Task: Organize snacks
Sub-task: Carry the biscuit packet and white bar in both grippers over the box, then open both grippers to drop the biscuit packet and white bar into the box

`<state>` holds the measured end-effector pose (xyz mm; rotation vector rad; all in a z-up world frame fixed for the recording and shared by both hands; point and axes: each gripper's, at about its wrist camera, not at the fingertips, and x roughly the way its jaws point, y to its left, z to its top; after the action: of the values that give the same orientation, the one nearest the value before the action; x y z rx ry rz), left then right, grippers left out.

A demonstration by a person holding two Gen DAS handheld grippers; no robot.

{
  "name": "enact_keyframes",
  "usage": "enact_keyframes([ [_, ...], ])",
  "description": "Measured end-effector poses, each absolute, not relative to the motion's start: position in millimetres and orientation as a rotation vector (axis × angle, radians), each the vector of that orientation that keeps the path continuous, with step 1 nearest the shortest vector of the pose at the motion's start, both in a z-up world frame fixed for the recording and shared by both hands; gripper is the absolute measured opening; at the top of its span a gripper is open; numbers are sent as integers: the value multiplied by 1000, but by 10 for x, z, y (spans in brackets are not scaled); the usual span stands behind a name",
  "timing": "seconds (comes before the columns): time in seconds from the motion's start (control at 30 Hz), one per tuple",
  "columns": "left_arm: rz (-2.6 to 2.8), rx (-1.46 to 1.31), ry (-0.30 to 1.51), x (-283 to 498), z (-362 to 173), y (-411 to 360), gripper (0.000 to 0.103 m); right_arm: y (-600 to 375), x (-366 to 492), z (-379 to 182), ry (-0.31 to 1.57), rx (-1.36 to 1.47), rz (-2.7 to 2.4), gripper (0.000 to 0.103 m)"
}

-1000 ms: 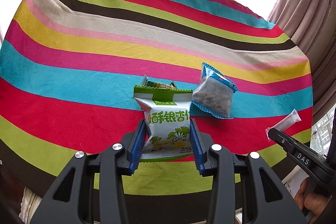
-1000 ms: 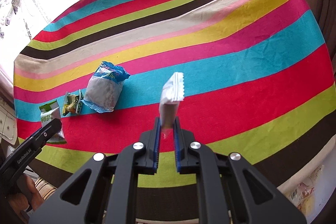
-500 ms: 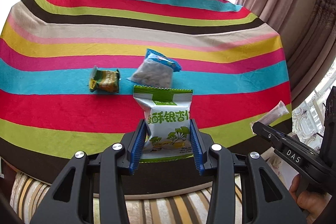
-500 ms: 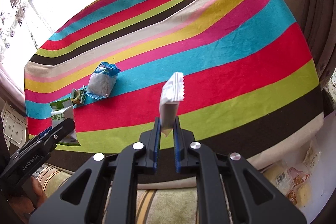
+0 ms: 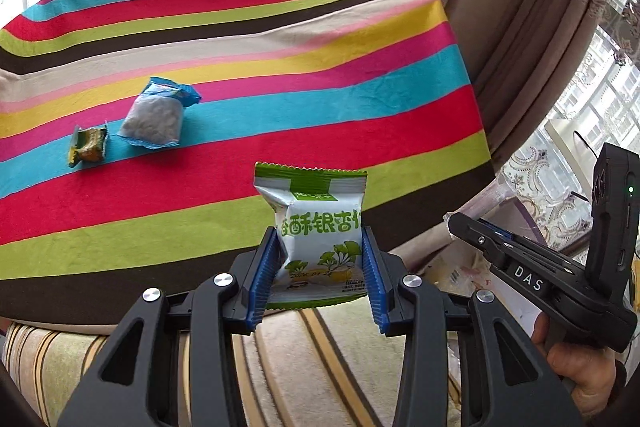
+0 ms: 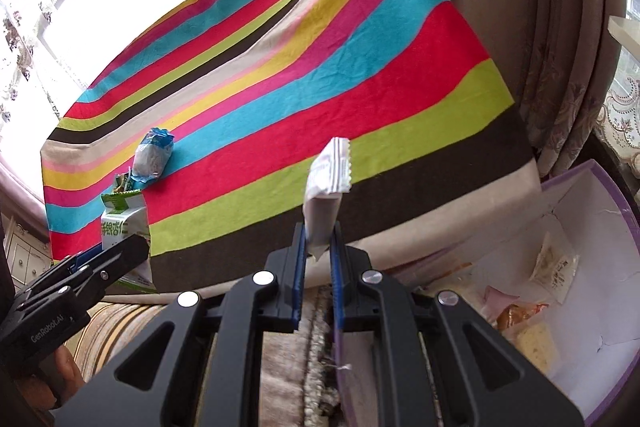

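My left gripper point(image 5: 320, 267) is shut on a green-and-white snack packet point(image 5: 320, 227), held upright past the striped table's near edge. My right gripper point(image 6: 318, 247) is shut on a slim white packet point(image 6: 326, 183) that stands up between its blue pads. Both hang over the striped carpet beside the table. On the striped tablecloth point(image 5: 280, 67) lie a blue-edged bag of white pieces point(image 5: 154, 117) and a small yellow-green packet point(image 5: 88, 145). The same blue bag point(image 6: 152, 155) and green-and-white packet point(image 6: 122, 223) show at the left of the right wrist view.
A purple-rimmed white box point(image 6: 592, 267) with several snack packets inside stands on the floor at the lower right of the right wrist view. Beige curtains point(image 5: 480, 7) hang right of the table. A hand point(image 5: 580, 367) holds the right gripper's handle.
Both grippers have drawn back off the table toward its right near corner, each keeping its packet. The tablecloth now sits farther away and the box has come into view.
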<state>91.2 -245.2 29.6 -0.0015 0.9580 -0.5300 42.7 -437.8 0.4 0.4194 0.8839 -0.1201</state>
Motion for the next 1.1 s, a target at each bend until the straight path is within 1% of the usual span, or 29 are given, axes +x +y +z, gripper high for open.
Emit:
enact_keyframes([
  [0.5, -786, 121, 1092, 342, 132, -3297, 38, -5089, -332, -211, 925, 450, -233, 11],
  [0.8, -905, 221, 1154, 108, 36, -3640, 39, -5315, -620, -304, 938, 460, -300, 12],
  [0.9, -928, 254, 1167, 55, 8, -3708, 41, -5355, -661, -329, 946, 457, -318, 13],
  [0.93, -931, 261, 1169, 48, 0, -3725, 42, -5359, -674, -333, 947, 457, -320, 14],
  [1.0, -927, 270, 1170, 77, -9, -3760, 51, -5363, -691, -333, 944, 461, -324, 18],
  [1.03, -924, 269, 1168, 83, -9, -3772, 58, -5370, -698, -328, 943, 461, -328, 25],
  [1.07, -923, 265, 1166, 89, 0, -3762, 60, -5372, -705, -321, 939, 460, -333, 37],
  [1.1, -921, 260, 1165, 100, 3, -3755, 61, -5371, -705, -314, 935, 457, -336, 41],
])
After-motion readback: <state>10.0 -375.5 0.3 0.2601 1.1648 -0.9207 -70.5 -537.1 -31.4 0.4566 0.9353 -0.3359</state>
